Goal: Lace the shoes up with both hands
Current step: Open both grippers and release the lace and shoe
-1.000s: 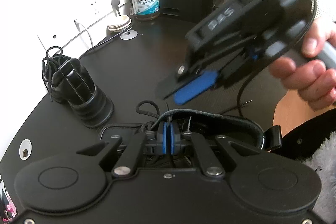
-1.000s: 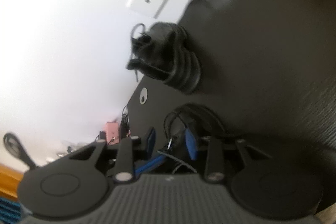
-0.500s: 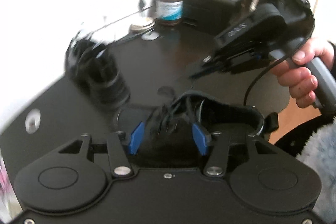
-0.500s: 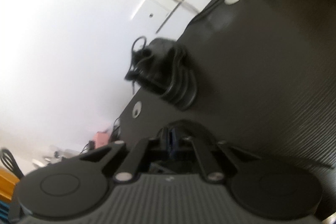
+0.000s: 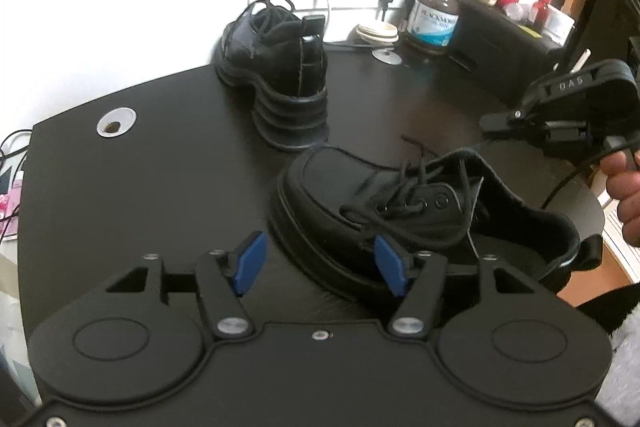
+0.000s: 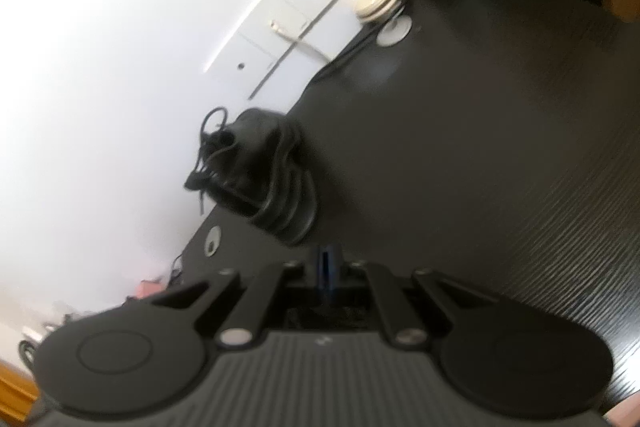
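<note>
Left gripper (image 5: 318, 263) opening wide, empty, near shoe (image 5: 420, 211) at two o'clock; right gripper (image 6: 326, 267) pinched closed, nothing visible between.

Left gripper (image 5: 318, 263): jaws apart and opening, blue pads (image 5: 250, 261) angled outward, nothing pressed between them; tips pitched downward.

Right gripper (image 6: 326, 267): jaws closed, blue pads pressed flat together (no gap visible), nothing seen between them; tips also pitched downward. From the left wrist view it sits up and to the right of the left tongs, gripped by a bare hand (image 5: 626, 195).
</note>
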